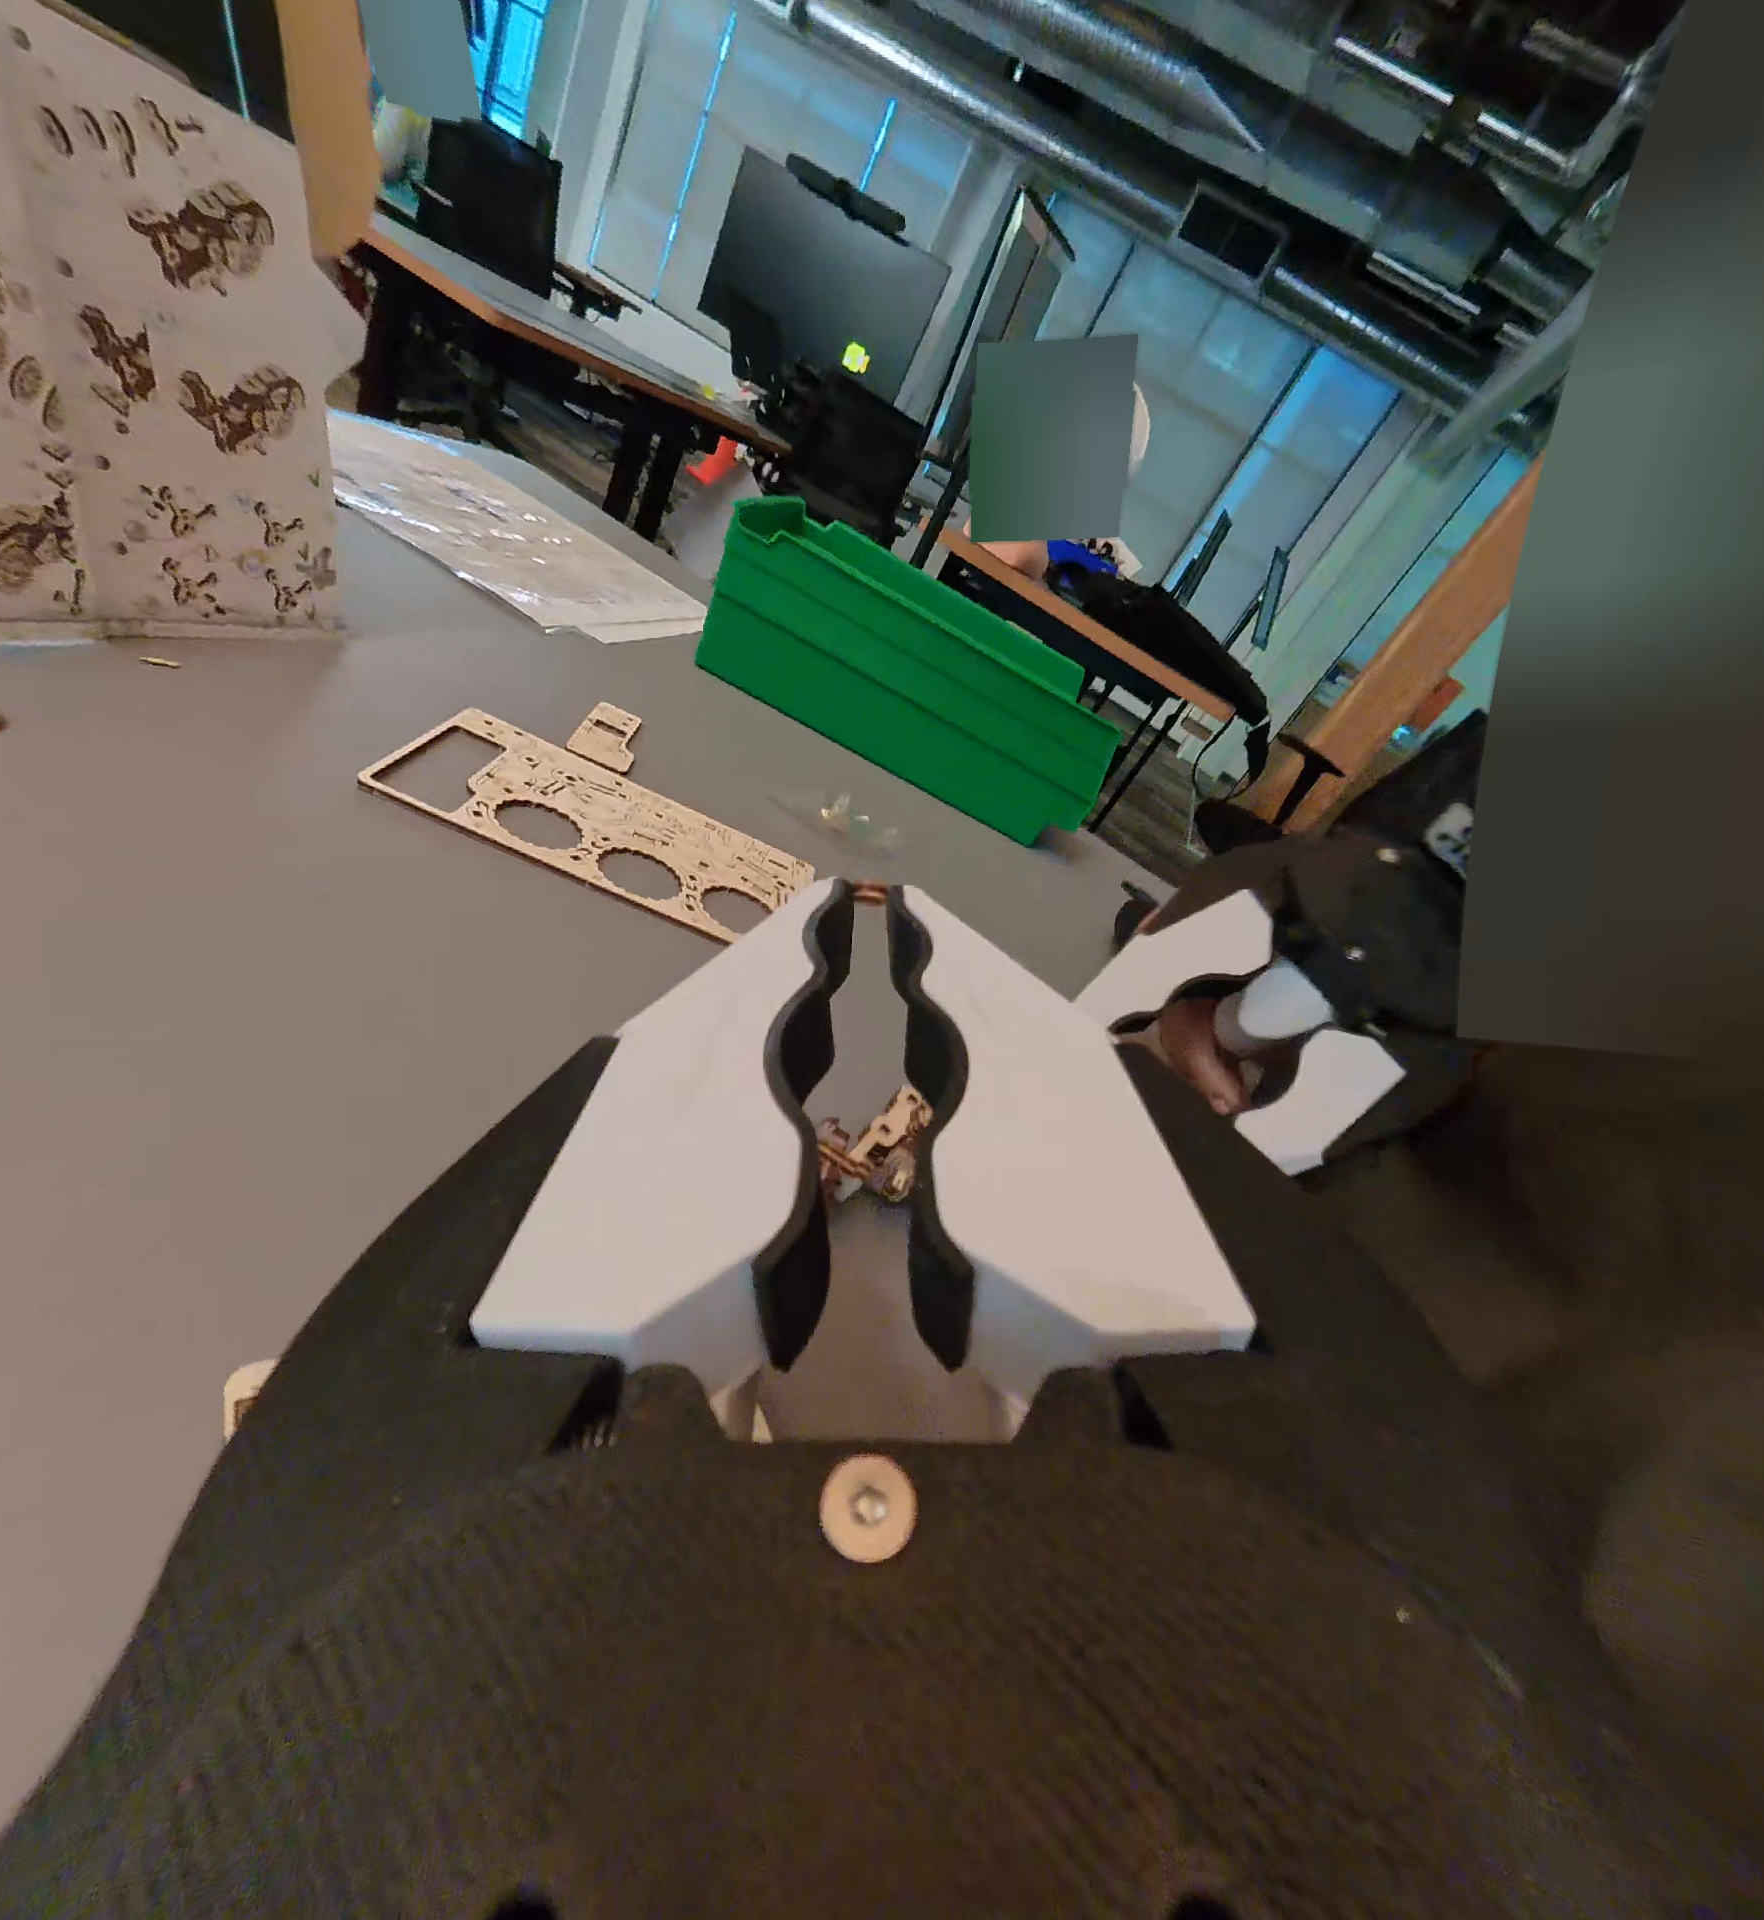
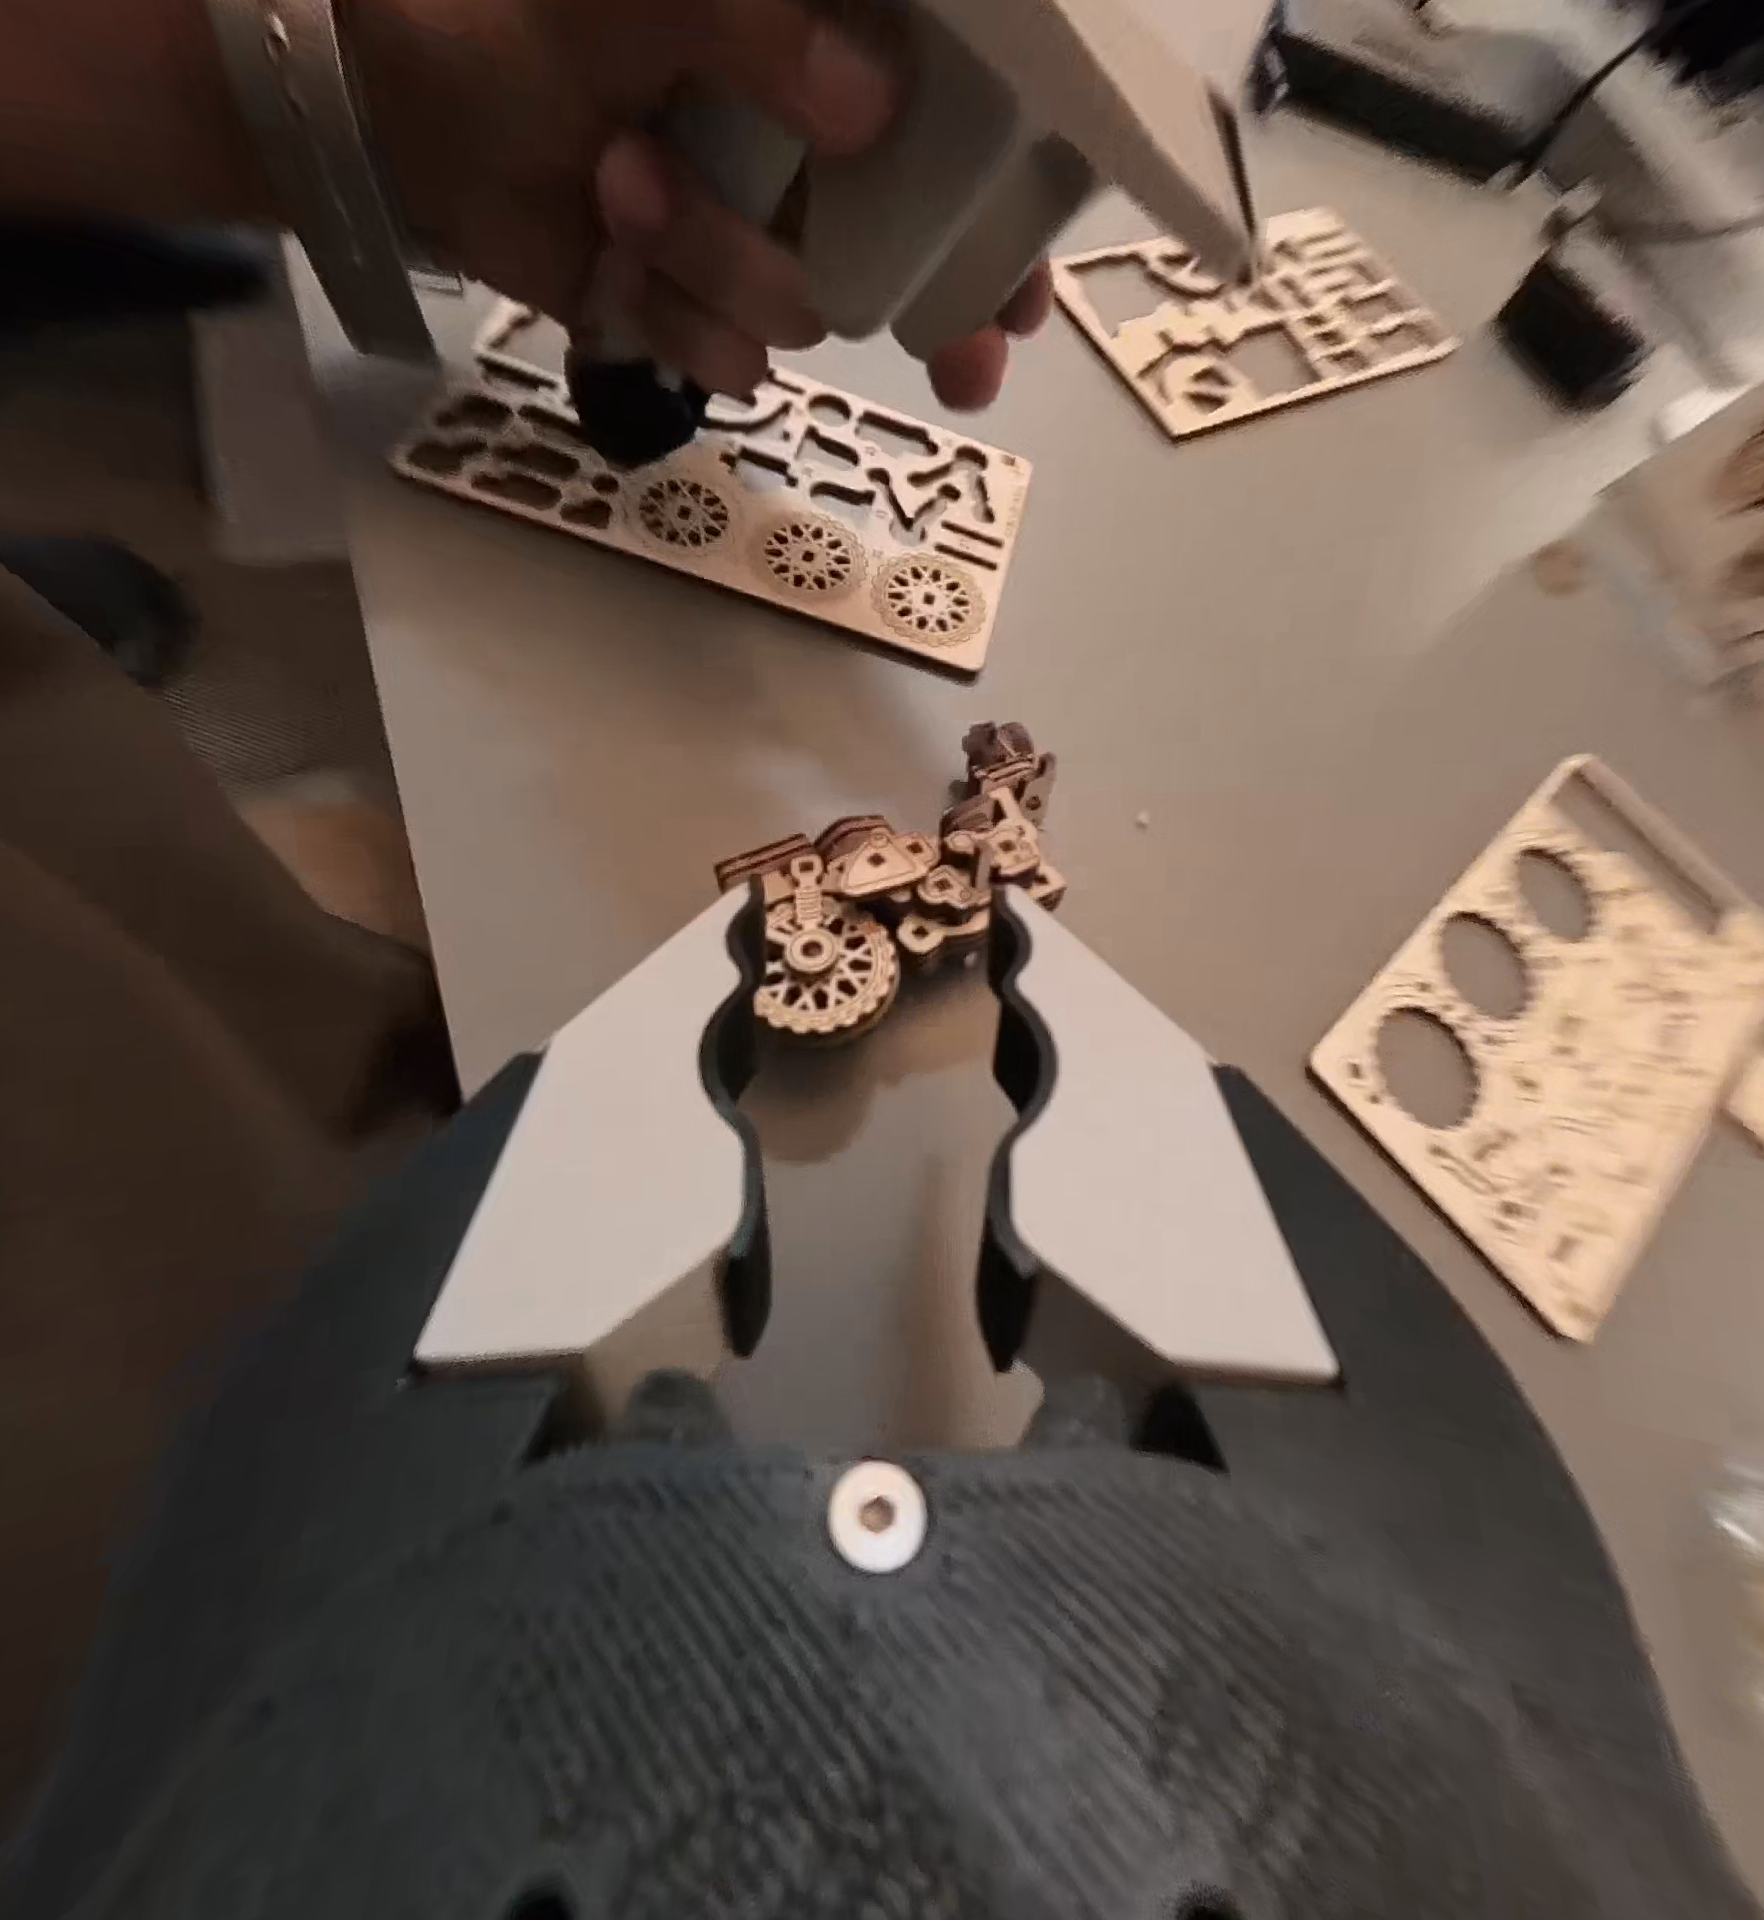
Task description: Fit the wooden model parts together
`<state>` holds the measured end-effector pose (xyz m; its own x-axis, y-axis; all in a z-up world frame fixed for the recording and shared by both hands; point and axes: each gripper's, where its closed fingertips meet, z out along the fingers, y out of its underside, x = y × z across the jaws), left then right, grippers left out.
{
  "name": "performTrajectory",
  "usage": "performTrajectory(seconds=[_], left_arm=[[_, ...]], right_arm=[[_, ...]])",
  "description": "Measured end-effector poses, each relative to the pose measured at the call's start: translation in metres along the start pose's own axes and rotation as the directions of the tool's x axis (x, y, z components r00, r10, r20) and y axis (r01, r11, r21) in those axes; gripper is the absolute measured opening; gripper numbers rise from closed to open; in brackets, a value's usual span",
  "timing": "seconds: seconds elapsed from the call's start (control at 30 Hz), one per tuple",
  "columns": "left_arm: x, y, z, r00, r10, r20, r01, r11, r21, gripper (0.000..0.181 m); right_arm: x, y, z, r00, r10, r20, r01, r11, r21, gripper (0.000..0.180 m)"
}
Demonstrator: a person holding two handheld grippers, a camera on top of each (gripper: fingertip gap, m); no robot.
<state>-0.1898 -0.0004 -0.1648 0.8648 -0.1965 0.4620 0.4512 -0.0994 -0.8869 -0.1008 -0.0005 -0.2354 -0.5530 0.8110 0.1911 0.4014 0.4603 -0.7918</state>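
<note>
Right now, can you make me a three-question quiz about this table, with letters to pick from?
1. Where is the half-built wooden model?
A. In a green bin
B. Between the right gripper's fingers
C. On a chair

2. How many spoked wheels are still in the wooden sheet?
A. One
B. Six
C. Three

3. How is the right gripper?
A. Open
B. Shut tight
C. Lying on the floor

Answers:
1 B: the model sits on the table with one finger on each side.
2 C: three round wheels line the sheet's near edge.
3 A: there is a wide gap between its fingers.
</note>
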Motion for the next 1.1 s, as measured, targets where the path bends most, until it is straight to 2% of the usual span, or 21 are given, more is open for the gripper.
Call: performTrajectory(seconds=[0.07, 0.27, 0.47, 0.67, 0.77, 0.83, 0.87, 0.9, 0.93, 1.0, 1.1], left_arm=[[0.001, 0.004, 0.001, 1.000, 0.007, 0.000, -0.007, 1.000, -0.013, 0.003], [-0.001, 0.003, 0.000, 1.000, -0.003, 0.009, 0.003, 1.000, -0.006, 0.003], [-0.001, 0.003, 0.001, 1.000, 0.010, 0.018, -0.009, 1.000, -0.008, 0.003], [-0.003, 0.004, 0.001, 1.000, 0.010, 0.028, -0.009, 1.000, -0.010, 0.003], [-0.004, 0.005, 0.002, 0.999, 0.008, 0.032, -0.007, 1.000, -0.016, 0.003], [-0.005, 0.008, 0.003, 0.999, 0.011, 0.035, -0.010, 1.000, -0.030, 0.003], [-0.006, 0.009, 0.004, 0.999, 0.013, 0.037, -0.012, 0.999, -0.040, 0.003], [-0.006, 0.011, 0.004, 0.999, 0.016, 0.036, -0.015, 0.999, -0.052, 0.003], [-0.005, 0.013, 0.005, 0.999, 0.020, 0.035, -0.018, 0.998, -0.062, 0.003], [-0.005, 0.015, 0.006, 0.999, 0.027, 0.035, -0.025, 0.997, -0.074, 0.003], [-0.006, 0.017, 0.007, 0.999, 0.029, 0.035, -0.026, 0.996, -0.082, 0.003]], right_arm=[[-0.004, 0.000, 0.000, 0.998, -0.045, -0.049, 0.044, 0.999, -0.015, 0.046], [-0.018, 0.014, 0.013, 0.986, -0.110, -0.124, 0.093, 0.987, -0.134, 0.077], [-0.009, 0.020, 0.018, 0.981, -0.066, -0.181, 0.039, 0.988, -0.151, 0.057], [0.006, 0.031, 0.002, 0.983, 0.175, -0.059, -0.180, 0.980, -0.086, 0.047], [0.017, 0.028, -0.011, 0.902, 0.417, 0.109, -0.419, 0.908, -0.007, 0.036], [0.026, 0.022, -0.021, 0.775, 0.575, 0.261, -0.604, 0.796, 0.037, 0.026], [0.034, 0.019, -0.028, 0.704, 0.631, 0.326, -0.682, 0.729, 0.061, 0.021], [0.041, 0.017, -0.034, 0.654, 0.657, 0.374, -0.728, 0.681, 0.078, 0.023], [0.045, 0.017, -0.038, 0.639, 0.661, 0.395, -0.742, 0.664, 0.089, 0.024], [0.050, 0.017, -0.043, 0.688, 0.624, 0.370, -0.701, 0.703, 0.119, 0.031], [0.047, 0.014, -0.043, 0.839, 0.478, 0.258, -0.525, 0.836, 0.160, 0.039]])
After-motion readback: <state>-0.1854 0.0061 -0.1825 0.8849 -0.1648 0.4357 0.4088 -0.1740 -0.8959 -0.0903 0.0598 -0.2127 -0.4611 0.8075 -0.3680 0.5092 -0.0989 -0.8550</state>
